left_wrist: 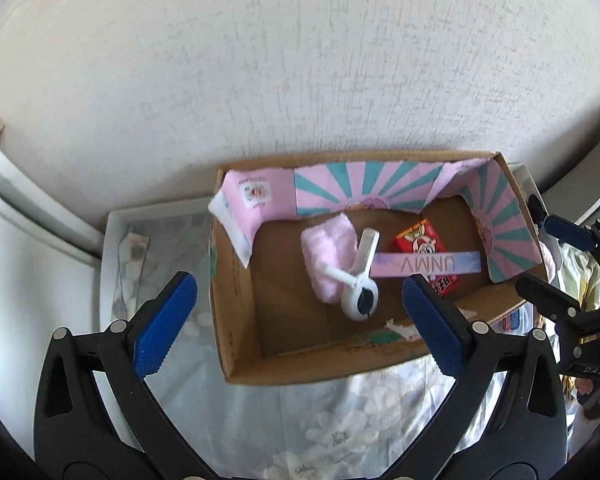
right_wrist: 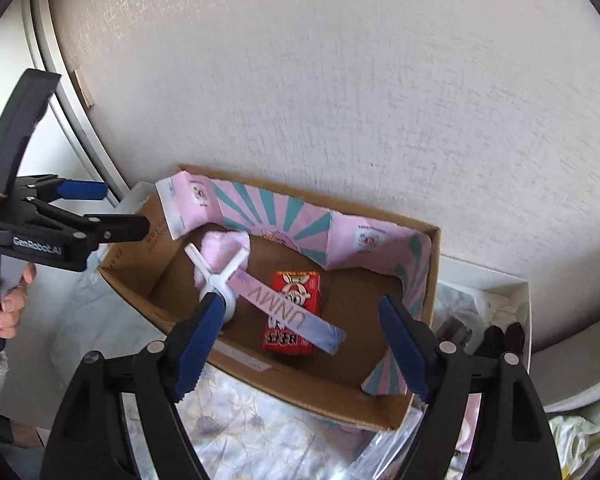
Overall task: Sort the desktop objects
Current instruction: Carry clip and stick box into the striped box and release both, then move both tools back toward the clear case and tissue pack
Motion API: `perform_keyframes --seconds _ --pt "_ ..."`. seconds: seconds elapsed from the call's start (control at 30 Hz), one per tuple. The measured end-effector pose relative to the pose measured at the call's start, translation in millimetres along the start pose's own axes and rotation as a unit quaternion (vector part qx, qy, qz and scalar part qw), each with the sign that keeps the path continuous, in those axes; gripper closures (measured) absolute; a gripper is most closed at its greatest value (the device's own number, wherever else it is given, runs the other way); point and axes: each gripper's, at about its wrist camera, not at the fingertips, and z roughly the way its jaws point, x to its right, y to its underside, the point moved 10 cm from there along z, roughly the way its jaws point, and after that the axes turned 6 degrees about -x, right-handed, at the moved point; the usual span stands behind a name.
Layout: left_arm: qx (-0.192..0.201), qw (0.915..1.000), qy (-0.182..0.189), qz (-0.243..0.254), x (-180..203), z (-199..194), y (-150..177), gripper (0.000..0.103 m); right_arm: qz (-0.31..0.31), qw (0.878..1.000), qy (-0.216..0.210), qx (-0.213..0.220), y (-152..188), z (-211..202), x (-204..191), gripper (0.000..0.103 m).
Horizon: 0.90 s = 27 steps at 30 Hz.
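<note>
Left wrist view
Box: A brown cardboard box (left_wrist: 236,320) is seen against the wall, lined with pink and teal paper.
Things inside: A fluffy pink cloth (left_wrist: 328,256), a white plastic clip (left_wrist: 360,284), a red snack box (left_wrist: 424,248) and a pink strip (left_wrist: 424,266) are all lying on the box floor.
Left tongs: The left gripper (left_wrist: 300,312) is held wide above the box, and nothing is between the fingers.
Right tongs: The right gripper (left_wrist: 540,256) is seen at the right edge, spread apart and empty.
Writing: "UNMV" can be read upside down on the strip. "DAS" is seen on the right tool.

Right wrist view
Where things lie: The strip (right_wrist: 296,316) is laid across the snack box (right_wrist: 296,292), one end by the clip (right_wrist: 220,280), which lies over the pink cloth (right_wrist: 224,248).
Right tongs: The right gripper (right_wrist: 300,344) is held apart over the box (right_wrist: 428,320), holding nothing.
Left tongs: The left gripper (right_wrist: 112,208) is seen at the left, open, with a hand (right_wrist: 8,300) on its handle.
Writing: "GenRobot.AI" is printed on the left tool. Red letters on the snack box cannot be read.
How things will feel: The cloth is guessed to be soft and light, and can be pinched anywhere. The clip is guessed to be hard and a bit slippery, best taken by a thin arm. The strip is thin and bendy.
</note>
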Motion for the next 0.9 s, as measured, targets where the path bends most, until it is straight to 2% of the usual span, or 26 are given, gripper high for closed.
perform_keyframes --seconds 0.2,0.53,0.73,0.9 --pt "0.002 1.0 0.0 0.003 9 -11 19 0.0 0.025 0.999 0.001 0.033 7 -20 -3 0.026" --pt "0.027 0.9995 0.01 0.012 26 -56 36 0.0 0.037 0.998 0.012 0.059 20 -60 -8 0.026" --pt "0.044 0.9988 0.007 0.022 35 -90 44 0.0 0.033 0.995 0.032 0.084 27 -101 -8 0.026" --pt "0.066 0.9964 0.011 0.051 48 -119 57 0.0 0.049 0.991 0.046 0.113 41 -147 7 0.026"
